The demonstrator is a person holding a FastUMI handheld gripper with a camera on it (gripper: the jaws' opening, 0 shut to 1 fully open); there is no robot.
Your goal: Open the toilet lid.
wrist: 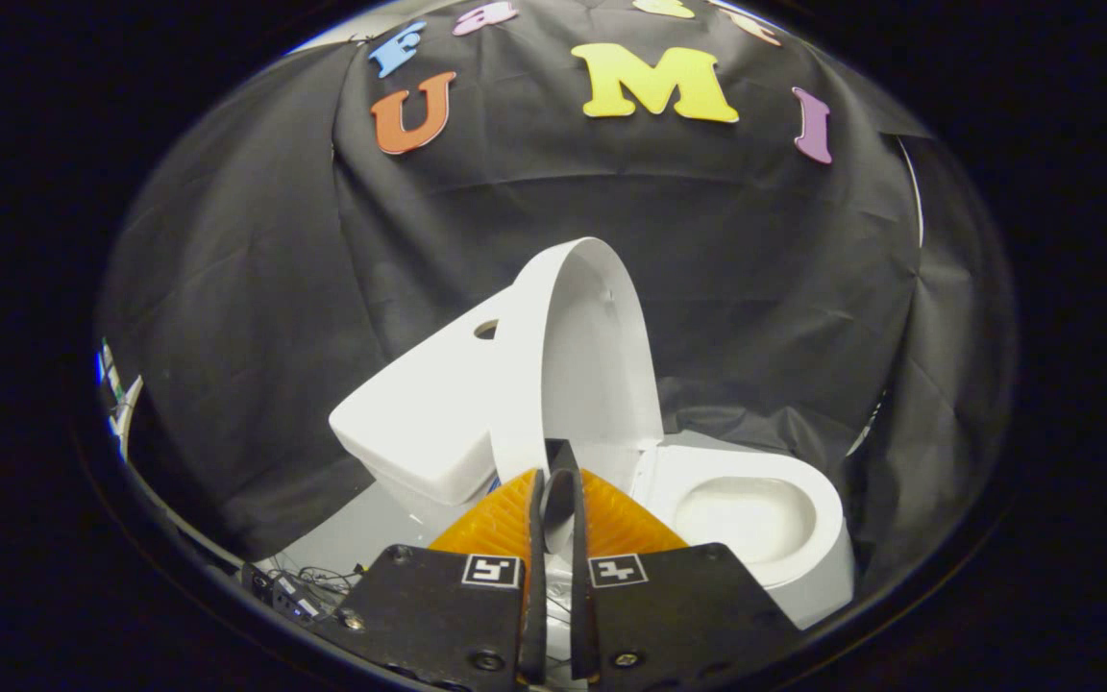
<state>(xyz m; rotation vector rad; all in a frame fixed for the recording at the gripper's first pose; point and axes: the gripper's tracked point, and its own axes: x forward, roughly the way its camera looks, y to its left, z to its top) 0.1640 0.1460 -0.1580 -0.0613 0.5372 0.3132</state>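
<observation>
A toilet lid (578, 356) stands raised against the tank (419, 413), baring the bowl (755, 514); the hand-held gripper (558, 471), fingers nearly together and apparently holding nothing, sits just before the lid's lower edge.

No readable text, number or brand stands on the white toilet lid (578, 356), tank (419, 413) or bowl (755, 514), and the two square black-and-white markers (554, 571) on the gripper's (558, 461) nearly closed fingers carry patterns, not words.
</observation>
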